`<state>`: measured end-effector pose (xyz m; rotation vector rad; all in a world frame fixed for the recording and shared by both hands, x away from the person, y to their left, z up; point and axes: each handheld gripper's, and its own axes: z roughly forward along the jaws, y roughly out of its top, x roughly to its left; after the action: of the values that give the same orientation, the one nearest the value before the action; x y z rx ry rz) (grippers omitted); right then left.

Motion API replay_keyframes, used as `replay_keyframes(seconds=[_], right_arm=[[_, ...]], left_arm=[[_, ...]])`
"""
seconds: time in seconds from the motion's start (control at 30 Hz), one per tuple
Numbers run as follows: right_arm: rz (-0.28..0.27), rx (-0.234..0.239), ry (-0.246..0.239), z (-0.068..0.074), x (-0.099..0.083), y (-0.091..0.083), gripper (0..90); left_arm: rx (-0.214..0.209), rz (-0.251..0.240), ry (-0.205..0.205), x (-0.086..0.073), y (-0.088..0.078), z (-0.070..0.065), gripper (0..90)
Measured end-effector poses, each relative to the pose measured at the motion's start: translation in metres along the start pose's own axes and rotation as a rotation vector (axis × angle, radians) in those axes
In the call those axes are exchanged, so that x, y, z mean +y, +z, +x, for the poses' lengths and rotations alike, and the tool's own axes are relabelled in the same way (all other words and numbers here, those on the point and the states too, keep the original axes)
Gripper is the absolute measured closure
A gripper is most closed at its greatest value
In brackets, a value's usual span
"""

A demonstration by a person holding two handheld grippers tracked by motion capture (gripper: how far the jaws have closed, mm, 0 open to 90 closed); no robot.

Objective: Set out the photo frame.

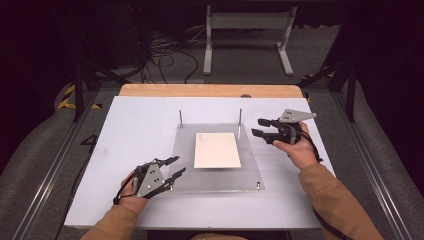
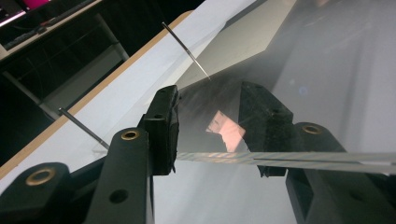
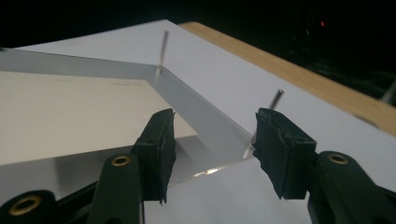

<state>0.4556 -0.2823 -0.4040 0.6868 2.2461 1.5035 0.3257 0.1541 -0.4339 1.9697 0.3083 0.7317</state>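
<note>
A clear plastic plate (image 1: 250,170) lies flat on the white mat, with a cream sheet (image 1: 216,150) in its middle. Two thin metal pins (image 1: 180,117) (image 1: 240,116) stand at its far corners. My left gripper (image 1: 180,165) is at the plate's near left edge. In the left gripper view it (image 2: 210,112) is open, and the plate's edge (image 2: 327,157) runs across the gap, passing in front of the right-hand jaw. My right gripper (image 1: 256,126) hovers off the plate's far right corner. It (image 3: 215,135) is open with nothing between the jaws, facing the plate (image 3: 201,116), the sheet (image 3: 70,112) and a pin (image 3: 276,100).
The white mat (image 1: 140,125) covers a wooden table whose bare edge (image 1: 210,90) shows at the back. Beyond it, on the floor, stand a white metal frame (image 1: 247,30) and a tangle of cables (image 1: 165,55). Bare mat lies left and right of the plate.
</note>
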Motion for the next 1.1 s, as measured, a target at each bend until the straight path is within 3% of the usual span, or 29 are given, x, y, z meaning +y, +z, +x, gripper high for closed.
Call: replay_keyframes(seconds=[0.1, 0.2, 0.43, 0.53, 0.63, 0.8, 0.87, 1.1], right_arm=[[-0.061, 0.03, -0.062, 0.016, 0.0, -0.024, 45.0], [-0.046, 0.026, -0.124, 0.032, -0.004, -0.038, 42.4], [-0.057, 0.022, -0.142, 0.059, -0.017, -0.064, 36.0], [-0.049, 0.031, -0.176, 0.066, -0.02, -0.066, 34.0], [-0.042, 0.038, -0.18, 0.07, -0.022, -0.066, 33.0], [0.022, 0.023, -0.266, 0.073, -0.03, -0.061, 32.7], [0.031, 0.018, -0.278, 0.073, -0.032, -0.06, 32.8], [0.009, 0.042, -0.378, 0.09, -0.032, -0.039, 30.0]], left_arm=[[-0.005, 0.002, -0.014, 0.001, 0.0, 0.002, 56.0], [-0.007, 0.004, -0.025, 0.002, -0.001, 0.004, 55.6], [-0.011, 0.009, -0.036, 0.003, -0.001, 0.006, 55.1], [-0.016, 0.009, -0.037, 0.003, -0.001, 0.007, 55.0], [-0.016, 0.009, -0.043, 0.003, -0.002, 0.007, 55.0], [-0.017, 0.008, -0.044, 0.004, -0.002, 0.008, 55.0], [-0.018, 0.009, -0.044, 0.004, -0.002, 0.009, 55.0], [-0.022, 0.005, -0.049, 0.005, -0.002, 0.01, 55.0]])
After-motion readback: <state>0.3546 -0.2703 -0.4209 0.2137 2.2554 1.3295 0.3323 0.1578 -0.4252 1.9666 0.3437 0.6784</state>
